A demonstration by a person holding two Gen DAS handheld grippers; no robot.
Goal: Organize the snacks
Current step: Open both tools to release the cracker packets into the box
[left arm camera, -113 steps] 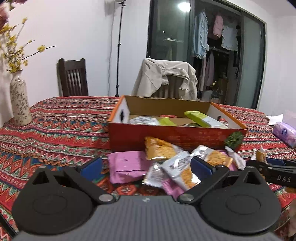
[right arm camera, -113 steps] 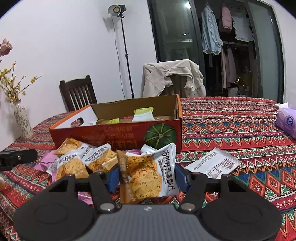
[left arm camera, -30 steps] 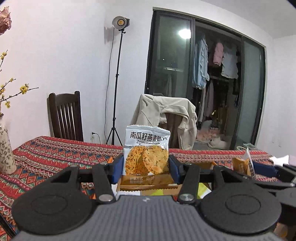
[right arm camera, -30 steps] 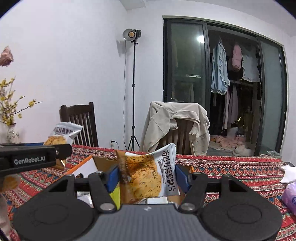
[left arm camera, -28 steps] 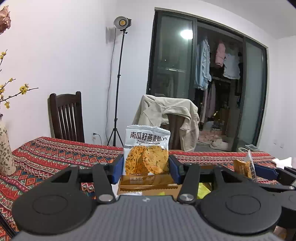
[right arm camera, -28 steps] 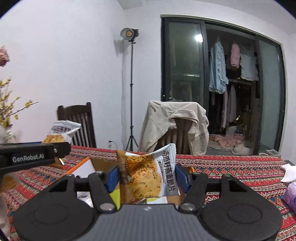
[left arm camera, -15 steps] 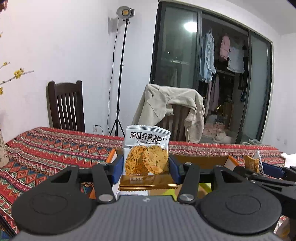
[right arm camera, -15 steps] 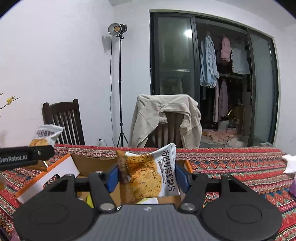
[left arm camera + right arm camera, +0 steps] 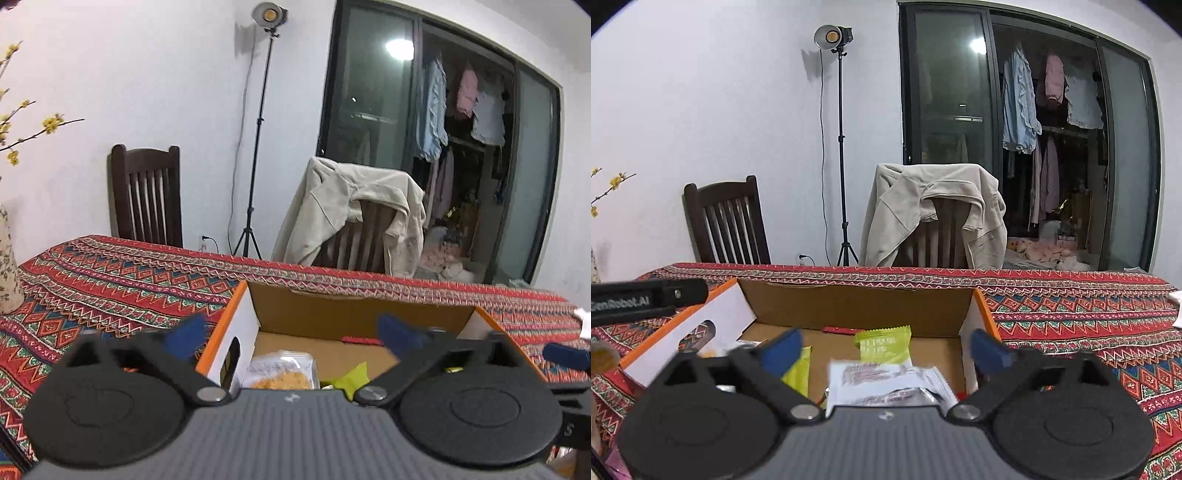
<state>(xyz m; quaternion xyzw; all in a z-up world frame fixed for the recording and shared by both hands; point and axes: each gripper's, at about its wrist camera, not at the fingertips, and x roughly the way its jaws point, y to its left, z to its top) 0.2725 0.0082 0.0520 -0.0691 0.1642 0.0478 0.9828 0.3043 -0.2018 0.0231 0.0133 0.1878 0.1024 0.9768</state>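
Left wrist view: the left gripper (image 9: 291, 332) is seen w/ jaws opening, blue pads spread wide, nothing pressed betw. them. A cardboard box (image 9: 354, 306) w/ orange rim and white side wall is set on a red patterned tablecloth (image 9: 110, 269), directly under the spread fingers. Inside, nr the left wall, a cracker packet (image 9: 282, 373) is seen lying on the box floor, blurred; next to it a lime-green wrapper (image 9: 351, 374) is partly hidden by the gripper body, and a small red strip (image 9: 360, 340) lies at the foot of the back wall. At far right edge, a blue pad of the other gripper (image 9: 565, 354) is seen just beyond the box's right rim. A vase (image 9: 7, 266) stands at far left on the cloth. Right wrist view: the right gripper (image 9: 886, 349) is likewise seen w/ jaws opening, pads wide apart, nothing clamped. The same box (image 9: 857, 302) is seen below it. Within it, a white snack packet (image 9: 886, 382) w/ reddish print lies blurred betw. and below the pads, touched by neither; behind it a lime-green packet (image 9: 884, 345) is propped upright, a yellow-green wrapper (image 9: 798, 371) is seen to its left, and the red strip (image 9: 842, 329) sits at the back wall. The other gripper's black arm (image 9: 646, 297) is seen over the box's left rim.
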